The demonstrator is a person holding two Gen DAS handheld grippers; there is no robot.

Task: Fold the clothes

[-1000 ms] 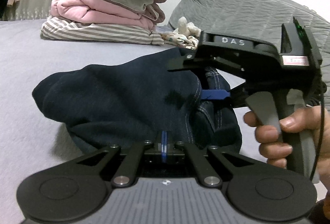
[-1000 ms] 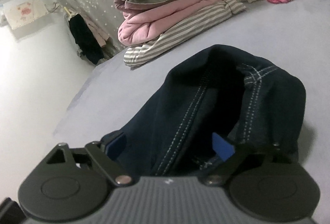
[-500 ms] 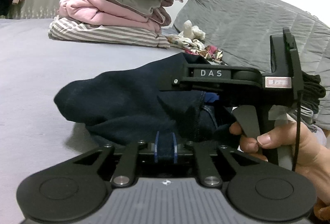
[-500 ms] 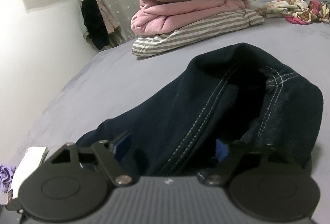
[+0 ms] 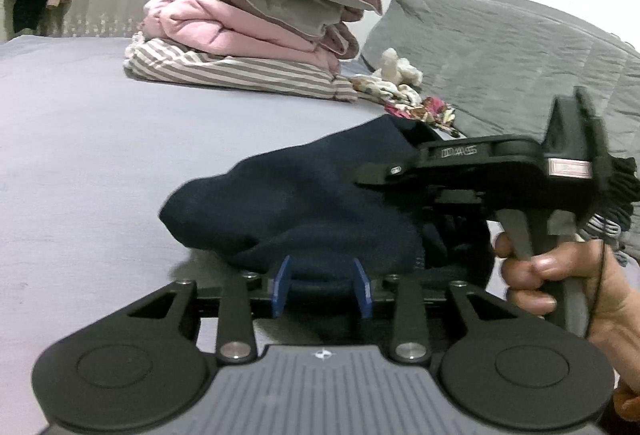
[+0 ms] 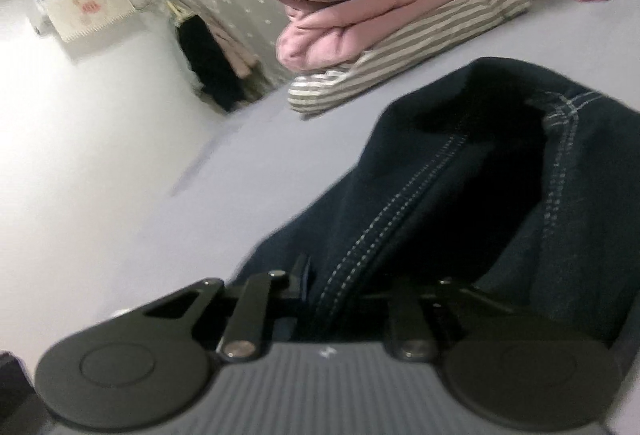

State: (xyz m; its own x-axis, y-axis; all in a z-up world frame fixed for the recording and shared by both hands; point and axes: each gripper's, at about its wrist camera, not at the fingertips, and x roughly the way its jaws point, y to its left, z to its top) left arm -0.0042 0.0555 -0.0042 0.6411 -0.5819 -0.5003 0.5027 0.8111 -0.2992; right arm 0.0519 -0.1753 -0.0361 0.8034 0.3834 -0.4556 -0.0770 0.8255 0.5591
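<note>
A dark navy denim garment (image 5: 304, 211) lies bunched and folded on the grey bed sheet (image 5: 80, 139). My left gripper (image 5: 322, 287) is at its near edge with the blue fingers (image 5: 280, 285) apart, the cloth lying loosely between them. My right gripper (image 5: 404, 175) is seen from the side at the garment's right end. In the right wrist view the garment (image 6: 500, 195) with white stitching fills the space between the right gripper's (image 6: 368, 295) fingers; the right finger is hidden by cloth.
A stack of pink, mauve and striped bedding (image 5: 272, 35) stands at the back of the bed. Small floral clothes (image 5: 404, 99) lie beside a grey quilt (image 5: 500, 55) on the right. Dark folded items (image 5: 616, 195) lie at the far right.
My left gripper's fingers have spread from shut on the cloth to apart. The garment has sunk lower onto the bed. The right gripper's fingers have closed in on the cloth.
</note>
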